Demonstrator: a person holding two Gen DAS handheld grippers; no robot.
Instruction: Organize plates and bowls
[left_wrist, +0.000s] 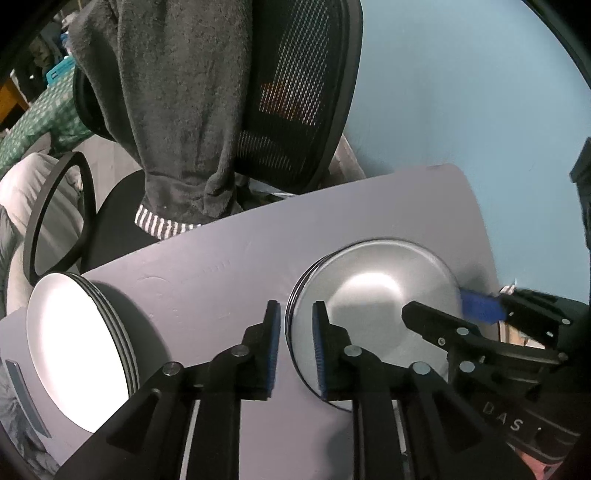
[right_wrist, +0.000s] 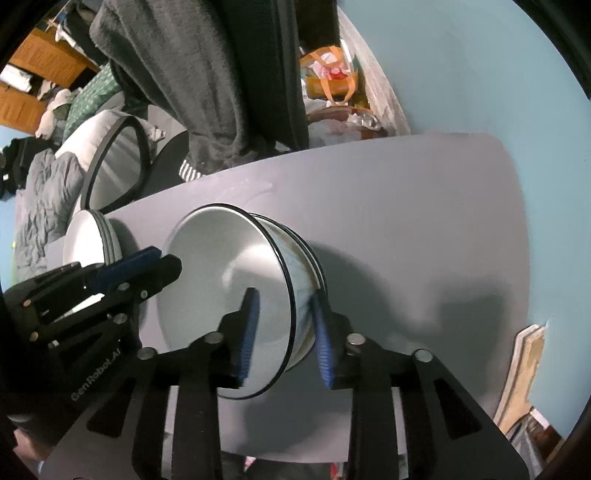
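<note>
A stack of white bowls (left_wrist: 373, 295) with black rims sits on the pale lilac table (left_wrist: 207, 280). My left gripper (left_wrist: 296, 345) straddles the top bowl's left rim, and a gap shows on both sides of the rim, so it is open. My right gripper (right_wrist: 286, 332) straddles the opposite rim of the bowl stack (right_wrist: 229, 280), one pad inside and one outside the wall, and is also open. Each gripper shows in the other's view: right gripper (left_wrist: 454, 308), left gripper (right_wrist: 159, 262). A stack of white plates (left_wrist: 74, 350) (right_wrist: 85, 236) stands to the left.
An office chair (left_wrist: 295, 110) draped with a grey towel (left_wrist: 184, 92) stands just beyond the table's far edge, its black loop armrest (left_wrist: 59, 210) near the plates. Bags and clutter (right_wrist: 328, 77) lie by the blue wall. Bare table (right_wrist: 406, 206) stretches right of the bowls.
</note>
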